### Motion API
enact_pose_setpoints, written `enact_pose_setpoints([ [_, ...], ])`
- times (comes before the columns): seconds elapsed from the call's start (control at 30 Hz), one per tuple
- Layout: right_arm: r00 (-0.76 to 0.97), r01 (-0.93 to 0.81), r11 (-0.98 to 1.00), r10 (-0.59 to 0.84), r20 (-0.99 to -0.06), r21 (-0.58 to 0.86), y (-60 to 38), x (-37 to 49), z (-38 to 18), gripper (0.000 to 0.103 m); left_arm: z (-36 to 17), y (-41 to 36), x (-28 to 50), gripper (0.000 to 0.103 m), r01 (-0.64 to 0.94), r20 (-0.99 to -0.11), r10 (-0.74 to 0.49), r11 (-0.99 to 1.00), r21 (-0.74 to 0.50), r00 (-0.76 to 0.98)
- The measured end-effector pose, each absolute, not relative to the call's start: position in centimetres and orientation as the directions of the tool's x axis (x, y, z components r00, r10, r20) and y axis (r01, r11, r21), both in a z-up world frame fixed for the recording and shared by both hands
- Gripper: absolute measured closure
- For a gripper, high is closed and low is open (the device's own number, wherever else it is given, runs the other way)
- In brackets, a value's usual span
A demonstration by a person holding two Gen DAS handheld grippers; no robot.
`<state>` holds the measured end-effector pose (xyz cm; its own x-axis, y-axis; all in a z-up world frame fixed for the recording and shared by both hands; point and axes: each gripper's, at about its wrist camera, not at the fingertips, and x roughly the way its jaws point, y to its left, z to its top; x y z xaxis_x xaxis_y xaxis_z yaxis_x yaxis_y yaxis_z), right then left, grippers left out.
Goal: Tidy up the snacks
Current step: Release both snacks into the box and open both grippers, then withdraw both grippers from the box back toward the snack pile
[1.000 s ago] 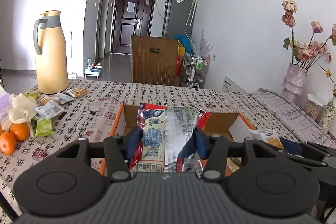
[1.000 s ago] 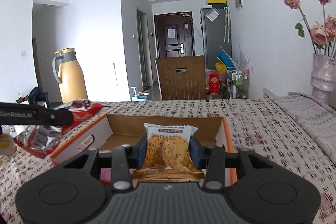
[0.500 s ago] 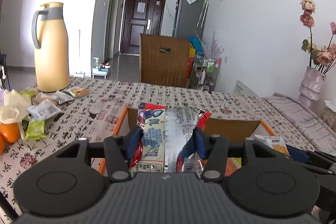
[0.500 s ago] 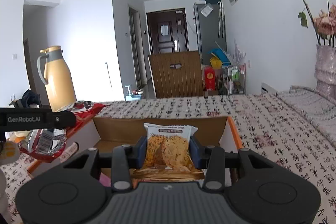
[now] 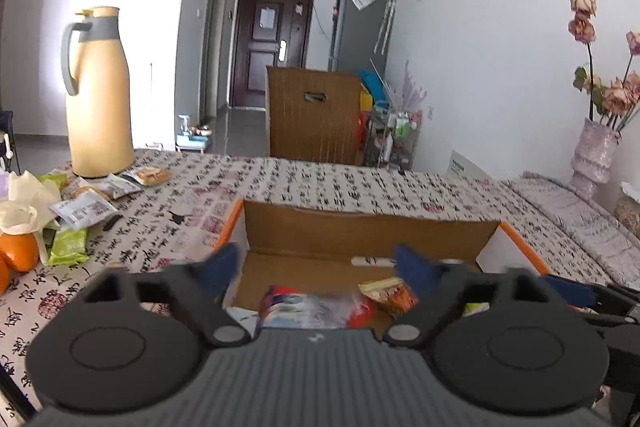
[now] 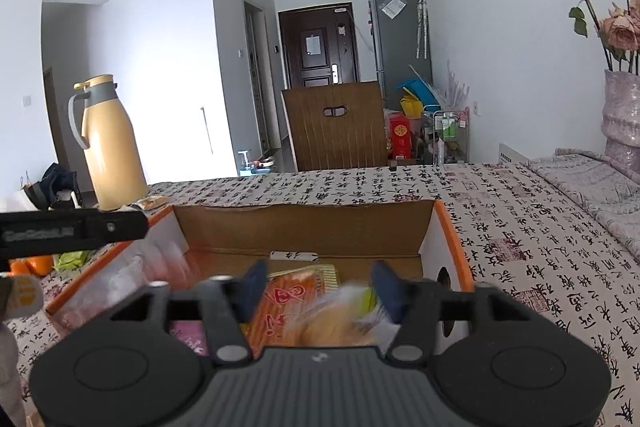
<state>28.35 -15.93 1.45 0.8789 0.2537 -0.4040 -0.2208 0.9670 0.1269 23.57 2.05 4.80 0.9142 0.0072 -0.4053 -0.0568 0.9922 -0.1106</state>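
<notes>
Both packets have dropped from just-opened jaws into the box (image 5: 362, 227); only left view shows oranges (image 5: 18, 253).

A cardboard box (image 5: 368, 231) is set on the table (image 5: 320, 179), near and central. Snack packets (image 5: 320, 307) are seen inside it. Far left on the table a flask (image 5: 100, 95) is stood, with loose packets (image 5: 80, 207) near it and oranges (image 5: 18, 253) nearer still. A vase (image 5: 592, 155) is placed far right. Beyond the table's far edge a chair (image 5: 314, 115) is seen.
</notes>
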Motion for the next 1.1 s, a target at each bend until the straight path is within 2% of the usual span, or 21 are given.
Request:
enact_pose_setpoints([
  [0.03,0.881,-0.213,0.969,0.247,-0.404,0.128,-16.0,28.4,1.4,0.01,4.9,2.2,23.4,0.0,-0.065,-0.394,0.014,0.991,-0.117,0.919],
  [0.07,0.882,-0.209,0.969,0.244,-0.402,0.13,-16.1,28.4,1.5,0.002,5.0,2.3,23.3,0.0,-0.074,-0.39,0.021,0.99,-0.121,0.921],
  [0.1,0.883,-0.206,0.969,0.244,-0.4,0.136,-16.2,28.5,1.5,0.0,5.1,2.4,23.2,0.0,-0.076,-0.393,0.02,0.989,-0.127,0.919],
  [0.3,0.883,-0.194,0.971,0.236,-0.407,0.142,-16.4,28.7,1.3,0.0,5.1,2.6,23.3,0.0,-0.075,-0.405,0.011,0.987,-0.141,0.914],
  [0.6,0.888,-0.195,0.969,0.239,-0.394,0.149,-16.5,28.4,1.8,0.0,6.1,1.9,22.3,0.0,-0.061,-0.372,0.012,0.991,-0.12,0.928],
  [1.1,0.906,-0.181,0.975,0.217,-0.363,0.132,-18.1,24.9,4.1,0.0,8.0,1.7,17.8,0.0,-0.039,-0.358,-0.018,0.988,-0.152,0.934],
])
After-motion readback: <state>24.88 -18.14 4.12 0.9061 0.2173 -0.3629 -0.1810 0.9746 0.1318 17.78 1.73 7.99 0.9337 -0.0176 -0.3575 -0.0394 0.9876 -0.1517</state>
